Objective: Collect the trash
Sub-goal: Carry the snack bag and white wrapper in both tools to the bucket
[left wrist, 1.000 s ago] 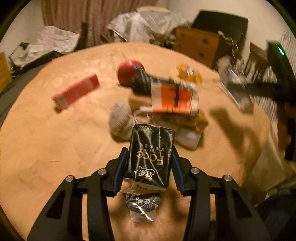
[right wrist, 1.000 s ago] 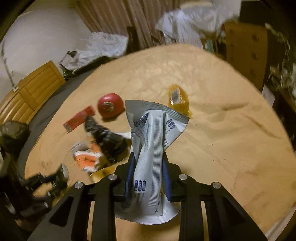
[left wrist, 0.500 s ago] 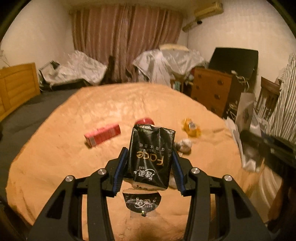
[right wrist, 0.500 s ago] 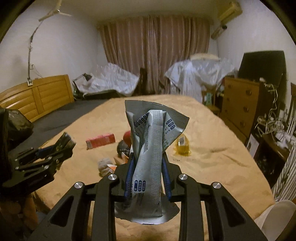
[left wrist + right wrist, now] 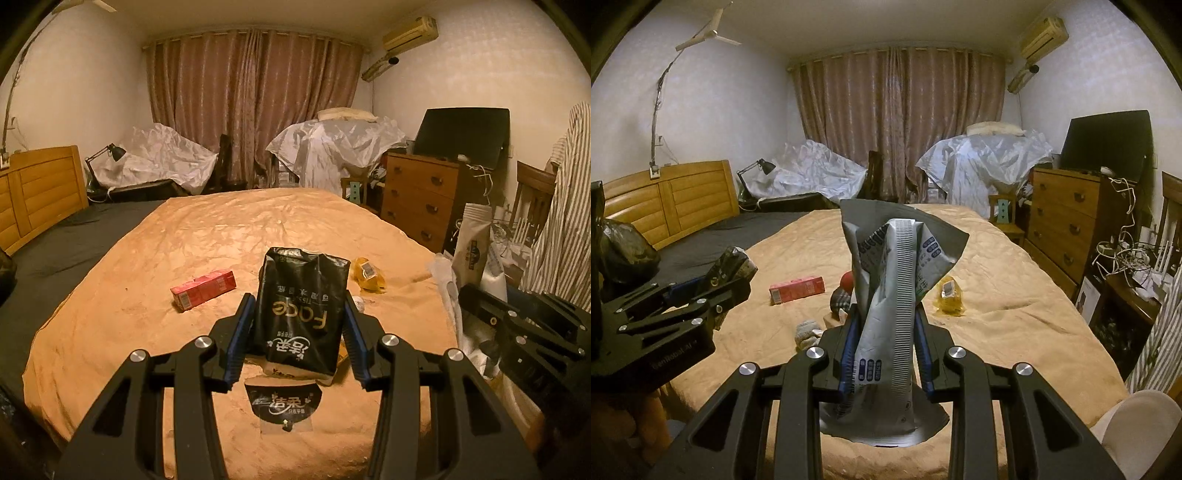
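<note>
My left gripper (image 5: pixel 297 325) is shut on a black tissue pack (image 5: pixel 301 310) and holds it above the near end of the tan bed cover (image 5: pixel 221 240). It also shows in the right wrist view (image 5: pixel 713 284) at the left. My right gripper (image 5: pixel 886 332) is shut on a crumpled silver wrapper (image 5: pixel 894 295). It shows at the right of the left wrist view (image 5: pixel 480 306). On the bed lie a red box (image 5: pixel 203 288), a yellow wrapper (image 5: pixel 367 275), a red ball (image 5: pixel 846 280), a grey wad (image 5: pixel 807 330) and a dark crumpled bag (image 5: pixel 842 299).
A wooden dresser (image 5: pixel 421 195) with a black monitor (image 5: pixel 461 129) stands to the right of the bed. A white paper bag (image 5: pixel 474 240) and striped cloth (image 5: pixel 561 229) are at the right. A wooden headboard (image 5: pixel 668 203) is at the left. Plastic-covered furniture (image 5: pixel 982 162) stands by the curtains.
Both grippers have lifted and pulled back from the trash pile, tilting from looking down at the bed to looking level across the room. Each keeps its item.
</note>
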Tool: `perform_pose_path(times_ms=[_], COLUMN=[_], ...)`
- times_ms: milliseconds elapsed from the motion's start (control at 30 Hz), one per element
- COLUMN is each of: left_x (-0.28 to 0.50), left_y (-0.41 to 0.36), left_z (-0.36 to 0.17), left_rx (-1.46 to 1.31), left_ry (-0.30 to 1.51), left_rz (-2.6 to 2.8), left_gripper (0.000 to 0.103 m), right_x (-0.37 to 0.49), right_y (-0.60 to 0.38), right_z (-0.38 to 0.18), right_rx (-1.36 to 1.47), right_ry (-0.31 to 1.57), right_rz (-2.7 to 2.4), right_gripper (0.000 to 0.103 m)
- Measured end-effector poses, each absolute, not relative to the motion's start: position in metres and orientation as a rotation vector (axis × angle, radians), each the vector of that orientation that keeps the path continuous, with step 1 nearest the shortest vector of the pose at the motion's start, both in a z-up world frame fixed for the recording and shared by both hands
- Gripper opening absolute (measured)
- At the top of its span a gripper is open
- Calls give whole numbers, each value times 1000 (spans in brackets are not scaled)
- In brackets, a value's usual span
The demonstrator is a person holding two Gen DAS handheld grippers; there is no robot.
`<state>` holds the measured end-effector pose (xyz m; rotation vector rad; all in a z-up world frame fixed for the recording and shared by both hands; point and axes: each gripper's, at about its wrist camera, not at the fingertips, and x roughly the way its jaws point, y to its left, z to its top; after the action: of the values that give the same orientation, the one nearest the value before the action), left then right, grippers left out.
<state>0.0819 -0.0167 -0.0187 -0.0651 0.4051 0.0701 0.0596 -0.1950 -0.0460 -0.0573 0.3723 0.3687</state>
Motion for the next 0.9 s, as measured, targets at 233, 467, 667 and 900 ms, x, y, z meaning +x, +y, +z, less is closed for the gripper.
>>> perform_pose_path(times_ms=[233, 467, 667, 900], left_x=[80, 86, 91, 99], left_y=[-31, -67, -113, -183], left_z=[-14, -8, -1, -3], left_rx=[-61, -53, -34, 8], left_ry=[405, 406, 408, 435], left_rz=[30, -48, -152, -307], left_gripper=[44, 44, 44, 44], right_x=[49, 32, 19, 0], right_y=[-220, -273, -335, -416], right_z=[-28, -18, -14, -12], right_rx=[-46, -38, -24, -18], right_ry=[378, 387, 406, 426], right_rz=[318, 235, 142, 13], right_gripper=[29, 29, 29, 29])
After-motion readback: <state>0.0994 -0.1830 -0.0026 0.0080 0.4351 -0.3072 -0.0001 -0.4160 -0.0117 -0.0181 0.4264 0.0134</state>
